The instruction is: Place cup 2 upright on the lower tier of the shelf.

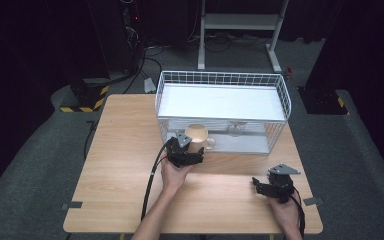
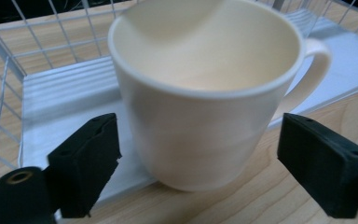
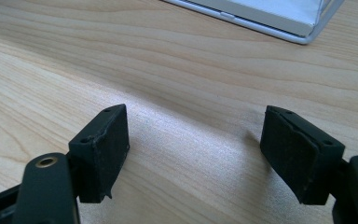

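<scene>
Cream-coloured and glossy, the ceramic mug with one handle (image 2: 200, 93) stands upright at the front edge of the white wire basket with a pale flat floor (image 1: 275, 85), partly on that floor and partly on the light wooden table (image 1: 125, 150). We see our left gripper (image 2: 198, 154) with one black jaw on each side of the mug; the jaws are apart and neither pad touches its wall, though the left pad is very near. Our right gripper (image 3: 196, 154) rests low over the bare wood, well apart from the mug, and its jaws are also apart with nothing between them. In the high view a small clear glass (image 1: 236, 129) stands inside the basket, to the right of the mug.
</scene>
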The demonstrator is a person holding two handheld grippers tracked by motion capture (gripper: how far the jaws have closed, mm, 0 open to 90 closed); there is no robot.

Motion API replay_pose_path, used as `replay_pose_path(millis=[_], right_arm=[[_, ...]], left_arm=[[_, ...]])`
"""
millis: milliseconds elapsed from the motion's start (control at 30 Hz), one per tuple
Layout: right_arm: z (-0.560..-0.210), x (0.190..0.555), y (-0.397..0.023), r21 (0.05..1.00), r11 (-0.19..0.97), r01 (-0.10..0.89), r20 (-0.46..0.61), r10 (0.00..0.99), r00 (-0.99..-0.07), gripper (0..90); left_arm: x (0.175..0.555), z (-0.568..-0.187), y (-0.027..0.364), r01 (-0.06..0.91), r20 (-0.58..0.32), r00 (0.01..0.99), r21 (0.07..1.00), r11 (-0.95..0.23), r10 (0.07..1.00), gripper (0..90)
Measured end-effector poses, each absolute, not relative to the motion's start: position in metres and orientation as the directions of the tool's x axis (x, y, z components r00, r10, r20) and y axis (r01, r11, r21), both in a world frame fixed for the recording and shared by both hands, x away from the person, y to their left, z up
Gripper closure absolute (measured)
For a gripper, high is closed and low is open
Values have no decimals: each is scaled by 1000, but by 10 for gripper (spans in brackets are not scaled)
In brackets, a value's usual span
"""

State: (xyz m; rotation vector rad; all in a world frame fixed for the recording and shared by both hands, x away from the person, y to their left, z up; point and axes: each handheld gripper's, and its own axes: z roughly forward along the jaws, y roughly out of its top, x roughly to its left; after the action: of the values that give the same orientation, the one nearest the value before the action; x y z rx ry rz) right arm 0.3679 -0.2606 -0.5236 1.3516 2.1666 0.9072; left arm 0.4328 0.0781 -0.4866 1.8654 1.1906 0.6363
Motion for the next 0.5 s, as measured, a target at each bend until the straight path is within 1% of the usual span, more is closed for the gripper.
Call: replay_pose_path(millis=[167, 367, 500], right_arm=[[-524, 368, -261, 719, 312, 621, -16, 901, -434, 237], [-524, 368, -261, 720, 312, 620, -16, 901, -434, 237], [-524, 368, -261, 719, 312, 621, -16, 901, -434, 237]], left_arm=[[432, -492, 77, 507, -11, 428, 830, -230, 903, 162], [431, -497, 75, 520, 6, 418, 819, -244, 909, 236], [431, -498, 73, 527, 6, 408, 815, -241, 913, 240]])
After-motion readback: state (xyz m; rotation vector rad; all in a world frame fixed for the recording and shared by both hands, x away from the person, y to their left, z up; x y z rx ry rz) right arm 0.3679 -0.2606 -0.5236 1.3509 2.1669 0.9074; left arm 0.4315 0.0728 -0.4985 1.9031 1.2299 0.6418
